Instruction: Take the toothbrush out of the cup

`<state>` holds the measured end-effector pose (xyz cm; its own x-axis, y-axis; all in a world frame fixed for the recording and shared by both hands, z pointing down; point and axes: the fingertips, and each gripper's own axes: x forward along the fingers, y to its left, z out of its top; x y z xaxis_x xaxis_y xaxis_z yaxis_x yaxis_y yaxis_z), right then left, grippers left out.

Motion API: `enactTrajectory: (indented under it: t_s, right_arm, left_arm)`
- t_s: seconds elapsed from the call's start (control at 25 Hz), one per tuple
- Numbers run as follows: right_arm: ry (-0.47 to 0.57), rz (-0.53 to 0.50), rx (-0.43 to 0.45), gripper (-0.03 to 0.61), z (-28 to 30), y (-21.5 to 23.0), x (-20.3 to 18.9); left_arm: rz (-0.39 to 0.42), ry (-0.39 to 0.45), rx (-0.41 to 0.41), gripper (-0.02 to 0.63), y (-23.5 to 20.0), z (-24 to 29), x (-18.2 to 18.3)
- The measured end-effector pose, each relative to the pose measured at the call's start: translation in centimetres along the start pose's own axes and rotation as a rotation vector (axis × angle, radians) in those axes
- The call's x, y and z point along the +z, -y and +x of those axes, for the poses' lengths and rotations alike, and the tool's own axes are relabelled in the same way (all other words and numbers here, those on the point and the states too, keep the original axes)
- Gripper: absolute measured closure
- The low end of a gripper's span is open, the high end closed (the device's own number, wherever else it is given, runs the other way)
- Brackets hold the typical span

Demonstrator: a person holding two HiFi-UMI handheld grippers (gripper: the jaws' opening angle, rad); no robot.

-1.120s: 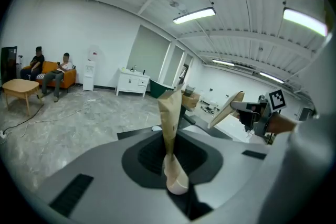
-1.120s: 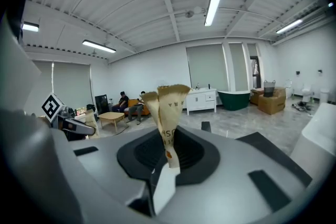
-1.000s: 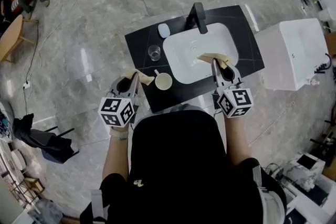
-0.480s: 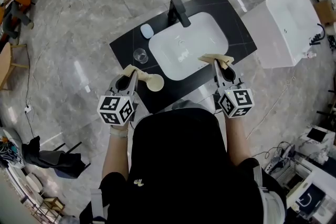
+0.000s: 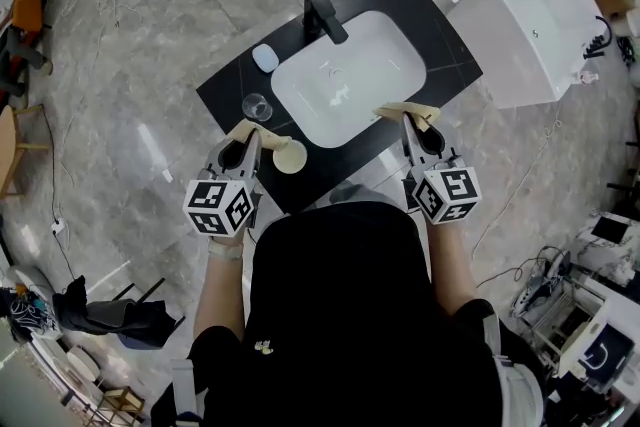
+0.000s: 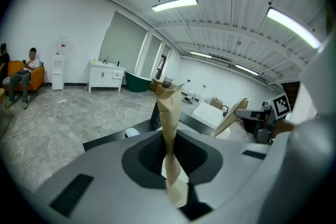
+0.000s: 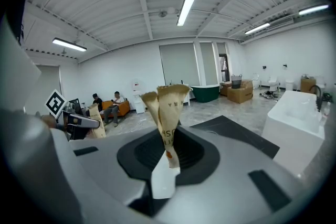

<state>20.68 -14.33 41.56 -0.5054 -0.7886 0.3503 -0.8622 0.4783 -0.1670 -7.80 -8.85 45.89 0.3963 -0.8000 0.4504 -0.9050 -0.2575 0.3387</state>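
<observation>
Seen from the head view, a black counter [image 5: 232, 91] holds an inset white basin [image 5: 345, 78] with a black faucet [image 5: 325, 13] at its back edge. A beige cup [image 5: 289, 156] stands by the counter's front-left corner, close to the short left edge. From this height the toothbrush cannot be made out in it or beside it. Further back along that left edge stands a clear glass [image 5: 256, 105], and near the back-left corner lies a small pale blue item [image 5: 264, 58]. The left claw [image 5: 262, 133] hangs over the left end of the counter. Its tan-taped tips overlap the cup's rim in the head view, though whether they touch it cannot be told. In the left gripper view the left claw [image 6: 170, 98] has its two jaws pressed flat together with nothing between them. The right claw [image 5: 408, 111] points over the counter's front edge at the basin's front rim. In the right gripper view the right claw [image 7: 166, 99] is likewise fully closed and holds nothing. A white cabinet [image 5: 530, 15] stands on the grey marble floor just beyond the counter's right end.
</observation>
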Motion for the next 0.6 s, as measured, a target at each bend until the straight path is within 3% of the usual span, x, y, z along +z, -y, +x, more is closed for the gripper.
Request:
enactTrajectory:
  t_s: [0.6]
  right_arm:
    - [-0.017, -0.022, 0.008, 0.522, -0.07, -0.43, -0.27]
  left_arm:
    - [0.007, -0.009, -0.012, 0.565, 0.16, 0.31, 0.05]
